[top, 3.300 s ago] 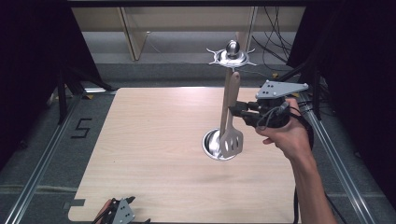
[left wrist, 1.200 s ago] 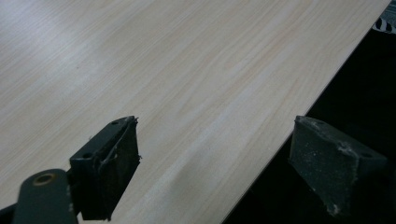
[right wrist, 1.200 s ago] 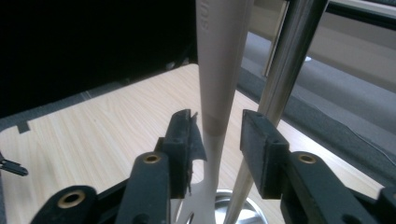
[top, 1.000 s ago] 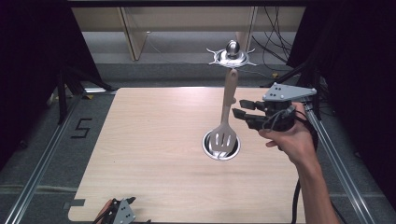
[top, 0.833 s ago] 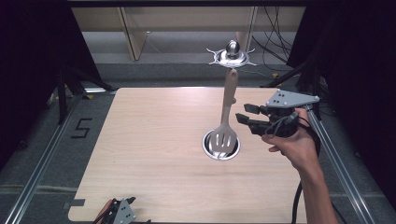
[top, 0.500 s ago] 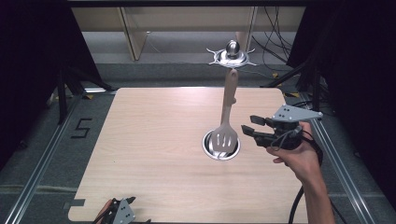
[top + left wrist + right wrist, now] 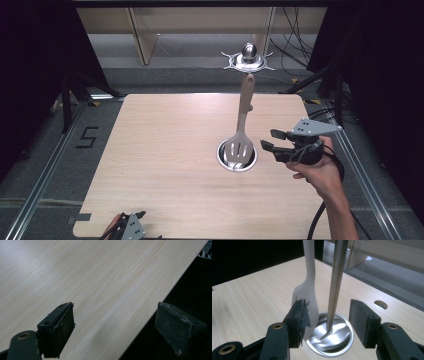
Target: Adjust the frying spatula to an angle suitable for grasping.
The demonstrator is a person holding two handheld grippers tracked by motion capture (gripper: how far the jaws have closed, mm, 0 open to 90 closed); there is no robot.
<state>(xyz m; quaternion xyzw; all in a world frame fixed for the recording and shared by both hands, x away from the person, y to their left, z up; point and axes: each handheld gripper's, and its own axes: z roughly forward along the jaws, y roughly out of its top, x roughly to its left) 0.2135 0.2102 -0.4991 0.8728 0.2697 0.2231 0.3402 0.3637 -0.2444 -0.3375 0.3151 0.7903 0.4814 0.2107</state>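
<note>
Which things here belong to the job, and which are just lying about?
In the job:
- slotted spatula, hanging on the stand
- metal stand
- right tool, open beside it

Lying about:
- left tool, open at the table edge
- cables behind

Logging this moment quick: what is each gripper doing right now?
Left gripper: open, jaws wide apart, holding nothing, at the table edge.
Right gripper: open, holding nothing, beside the spatula on its stand.
</note>
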